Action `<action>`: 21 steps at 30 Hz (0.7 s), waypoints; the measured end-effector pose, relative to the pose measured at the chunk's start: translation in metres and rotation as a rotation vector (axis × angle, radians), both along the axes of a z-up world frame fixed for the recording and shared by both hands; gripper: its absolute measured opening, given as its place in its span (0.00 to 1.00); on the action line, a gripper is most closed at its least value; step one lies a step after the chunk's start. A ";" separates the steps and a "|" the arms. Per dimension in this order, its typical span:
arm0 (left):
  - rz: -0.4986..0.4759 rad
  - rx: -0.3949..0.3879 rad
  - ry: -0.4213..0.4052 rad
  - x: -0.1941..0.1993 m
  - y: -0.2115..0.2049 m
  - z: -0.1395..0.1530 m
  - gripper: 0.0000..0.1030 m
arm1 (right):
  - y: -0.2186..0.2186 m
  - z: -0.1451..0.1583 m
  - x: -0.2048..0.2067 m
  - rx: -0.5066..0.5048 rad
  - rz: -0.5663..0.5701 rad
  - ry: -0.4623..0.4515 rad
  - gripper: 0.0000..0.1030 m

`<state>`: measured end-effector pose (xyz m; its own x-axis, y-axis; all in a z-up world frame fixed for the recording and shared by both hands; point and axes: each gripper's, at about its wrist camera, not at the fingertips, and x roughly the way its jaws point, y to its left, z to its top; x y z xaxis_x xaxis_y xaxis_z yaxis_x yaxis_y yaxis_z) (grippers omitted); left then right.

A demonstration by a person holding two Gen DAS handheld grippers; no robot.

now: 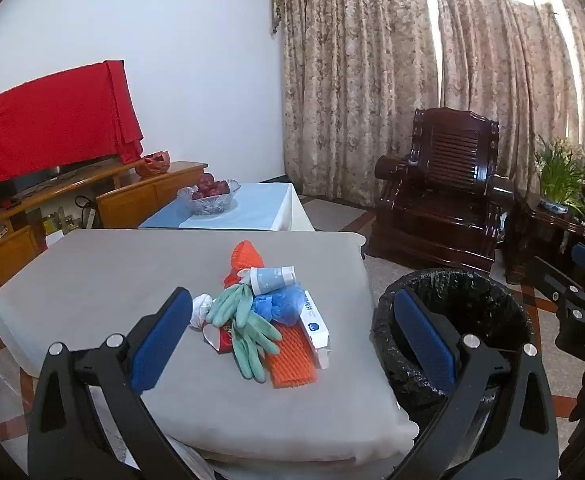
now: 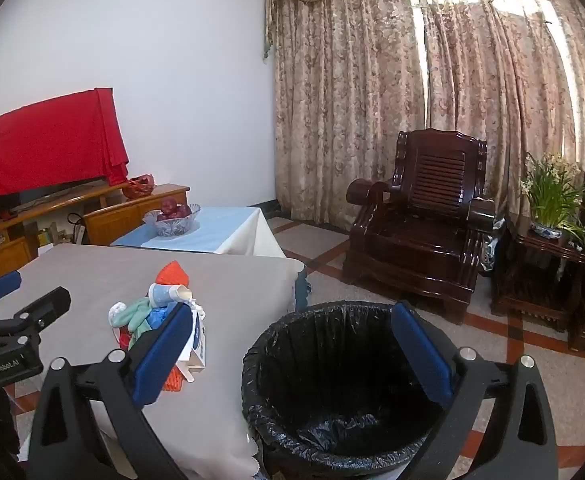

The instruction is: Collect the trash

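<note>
While trash pile point(image 1: 266, 316) sits on table just ahead, left gripper point(image 1: 292, 344) & right gripper point(image 2: 292, 354) gape wide, empty.

a glass bowl of red fruit point(image 1: 211, 196) sits on a blue-clothed side table point(image 1: 252, 208), near a dark wooden armchair point(image 1: 440, 196).

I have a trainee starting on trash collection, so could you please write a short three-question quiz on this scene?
1. True or false: the bin already holds trash.
2. Which lies on top of the pile: (a) the gloves, (b) the orange mesh, (c) the red wrapper?
3. What state are the left gripper and right gripper in?

Key:
1. False; only the black liner shows inside.
2. (a)
3. Both open, holding nothing.
</note>
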<state>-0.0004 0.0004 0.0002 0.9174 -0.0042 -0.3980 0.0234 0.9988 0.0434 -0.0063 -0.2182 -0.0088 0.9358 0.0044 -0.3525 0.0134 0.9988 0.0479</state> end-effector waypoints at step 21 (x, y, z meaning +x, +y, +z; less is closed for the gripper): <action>-0.002 -0.002 0.000 0.000 0.000 0.000 0.95 | 0.003 0.002 -0.001 -0.002 -0.001 -0.011 0.94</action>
<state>-0.0003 0.0005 0.0002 0.9175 -0.0066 -0.3978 0.0251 0.9988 0.0415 -0.0071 -0.2150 -0.0063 0.9397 0.0025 -0.3420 0.0140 0.9989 0.0457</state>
